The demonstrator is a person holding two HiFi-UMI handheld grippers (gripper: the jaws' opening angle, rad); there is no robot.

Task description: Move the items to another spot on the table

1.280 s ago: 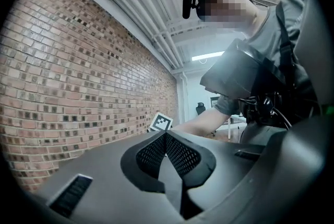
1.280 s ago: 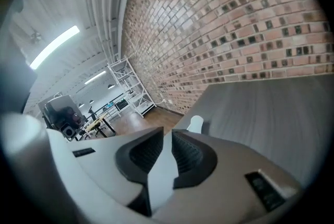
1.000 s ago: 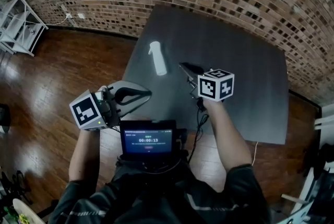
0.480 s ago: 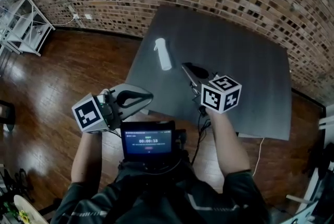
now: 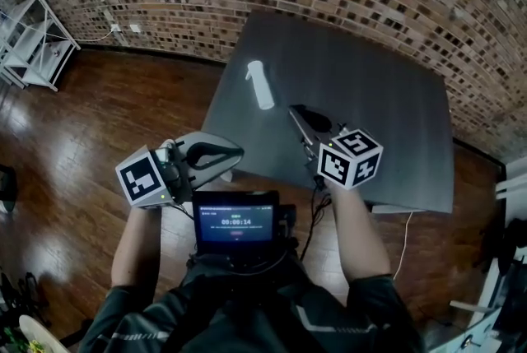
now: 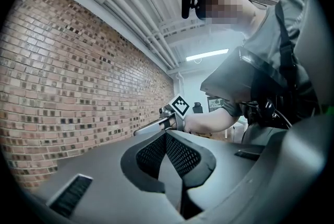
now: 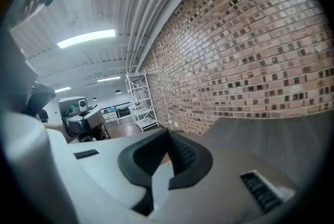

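Left gripper [image 5: 235, 152] hovers lower left beside the counter [image 5: 387, 121] edge, fingers closed on nothing. The white bottle [image 5: 261, 85] lies on the counter at upper centre, unmoved. Right gripper [image 5: 293, 109], fingers pressed together and empty, points toward it, drawn slightly back since earlier.

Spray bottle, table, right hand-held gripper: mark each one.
white spray bottle [image 5: 262, 90], head view, middle of its body
grey table [image 5: 379, 88], head view, bare top
right hand-held gripper [image 5: 294, 109], head view, shut jaw tips

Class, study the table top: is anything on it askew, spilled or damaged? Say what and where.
The white bottle lies flat on its side near the left edge of the table, not upright. No spill or damage shows.
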